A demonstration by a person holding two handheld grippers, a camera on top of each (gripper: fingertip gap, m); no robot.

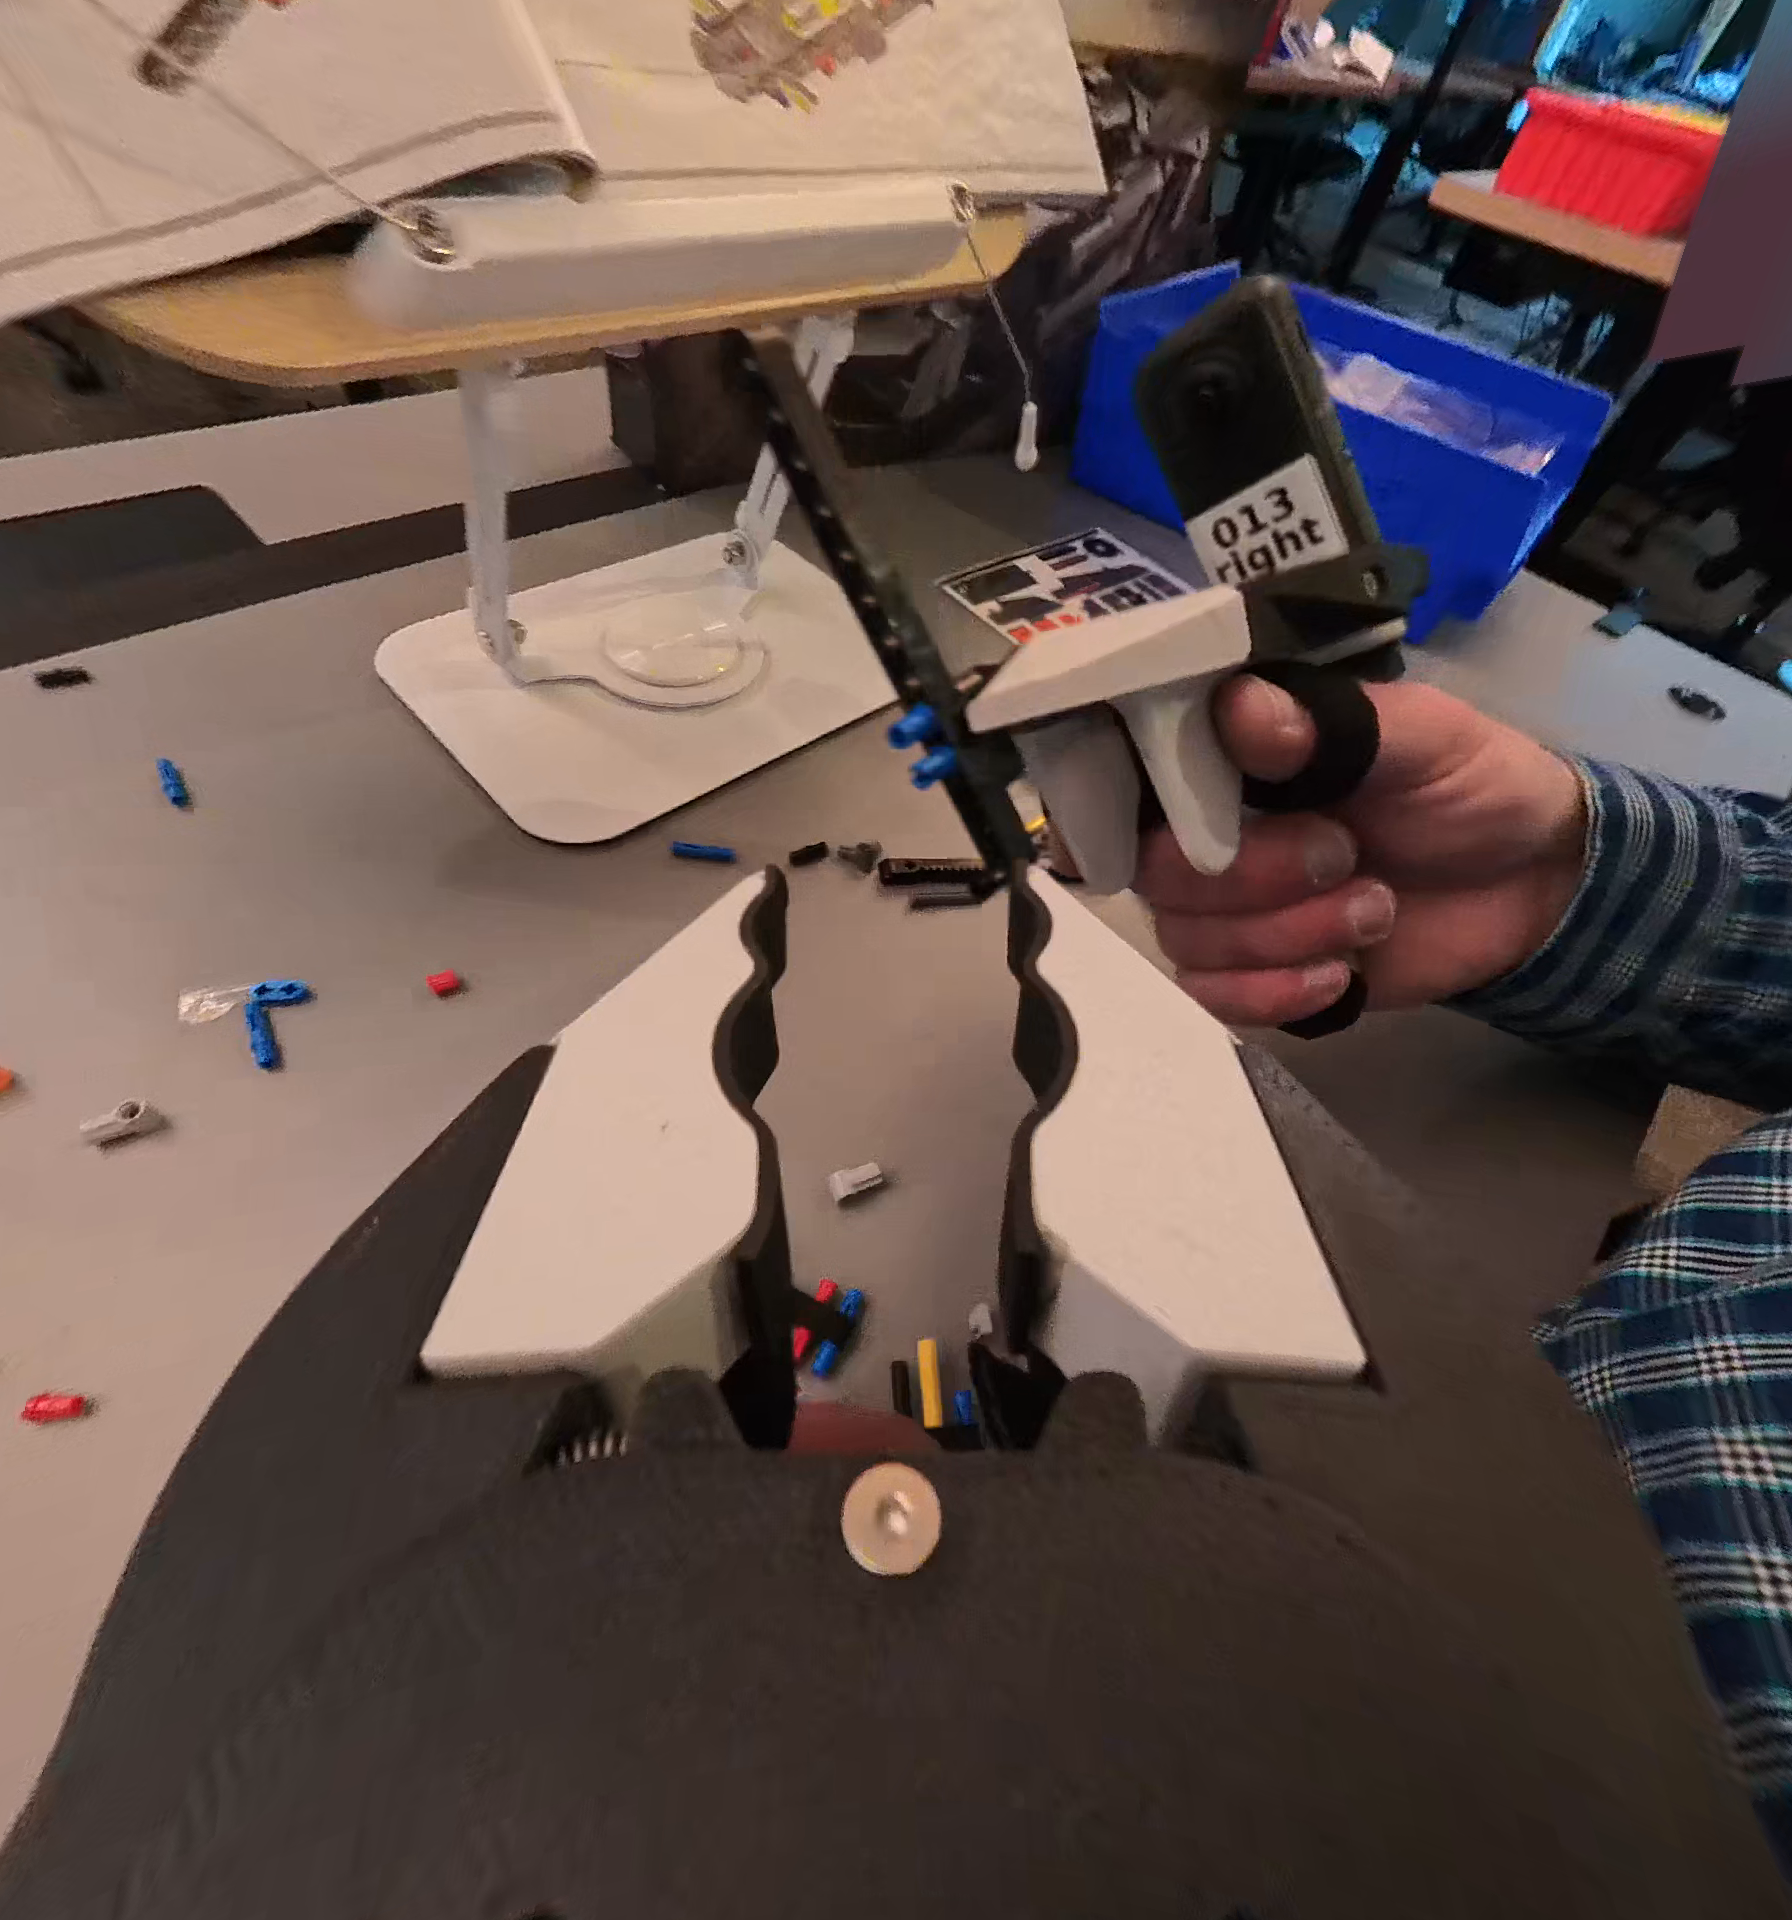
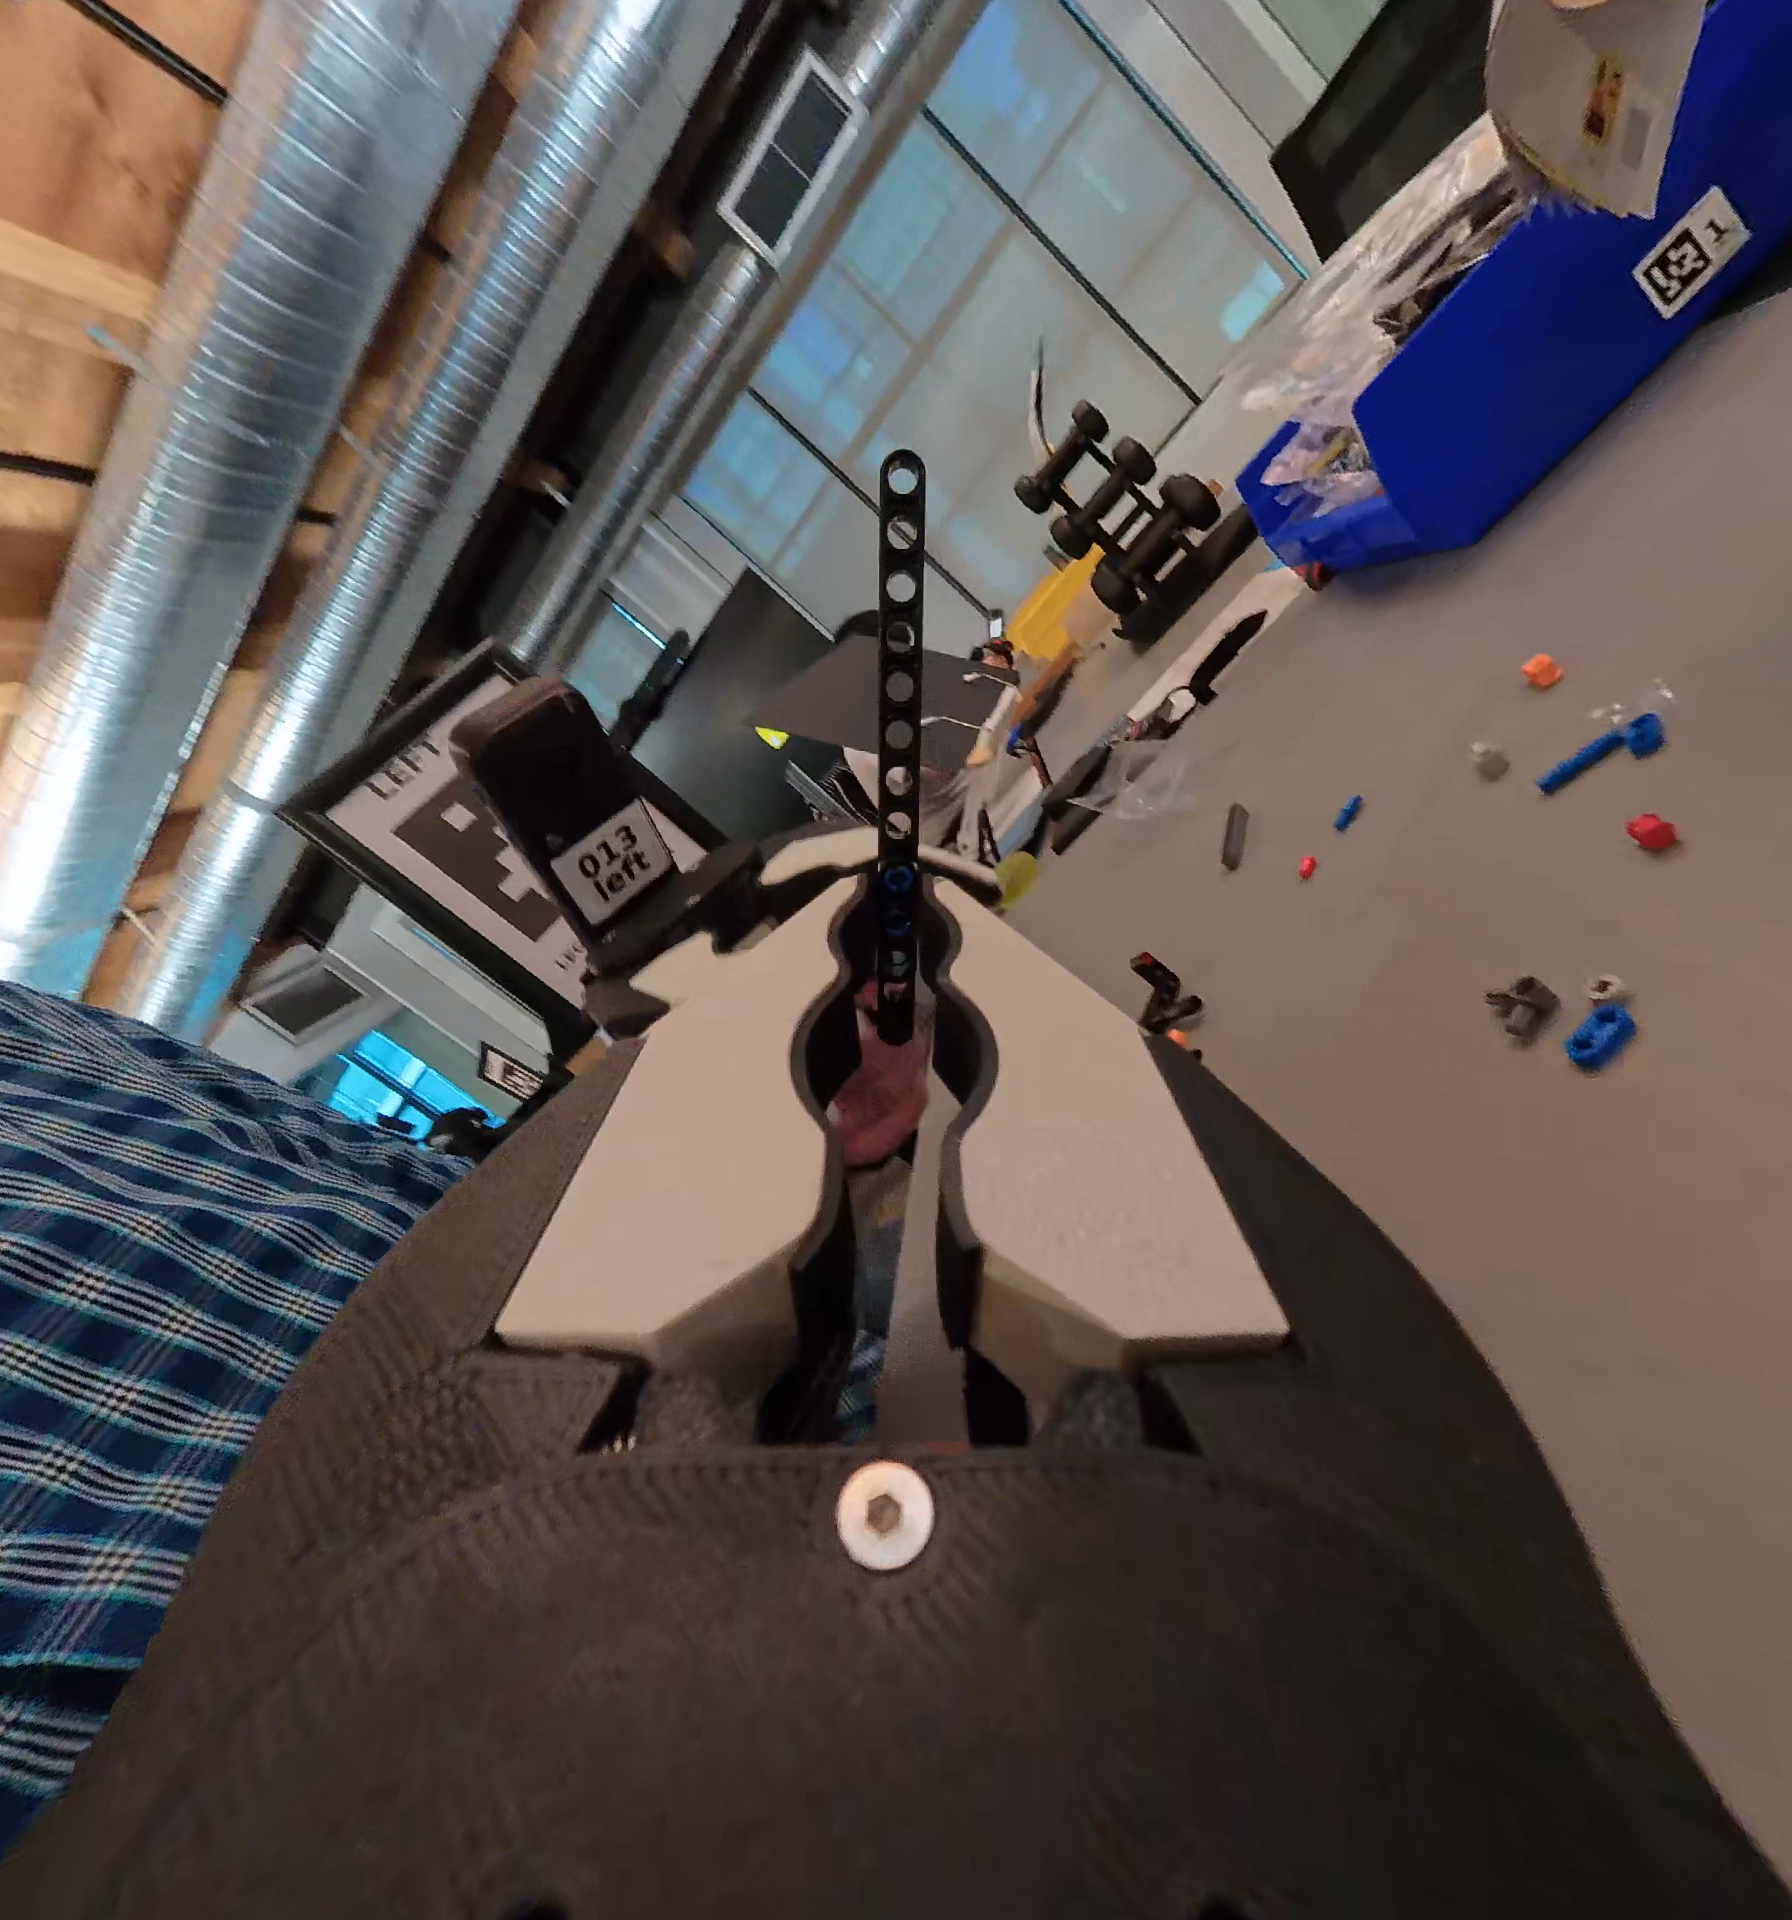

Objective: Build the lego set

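Observation:
My right gripper (image 2: 897,914) is shut on a long black holed beam (image 2: 899,644), which stands up out of its fingertips. In the left wrist view the right gripper (image 1: 996,769) holds this beam (image 1: 850,540) tilted above the table, with two blue pins (image 1: 918,743) sticking out of it near the grip. My left gripper (image 1: 897,894) is open and empty. Its right fingertip (image 1: 1027,914) is right by the beam's lower end; I cannot tell if they touch.
An instruction booklet (image 1: 559,135) lies on a white stand (image 1: 601,748) at the back. A blue bin (image 1: 1411,457) and a sticker sheet (image 1: 1058,592) lie behind the right gripper. Loose blue, red, orange, grey and black pieces are scattered over the grey table (image 1: 248,894). Both grippers' tips are close together, under 4 cm apart.

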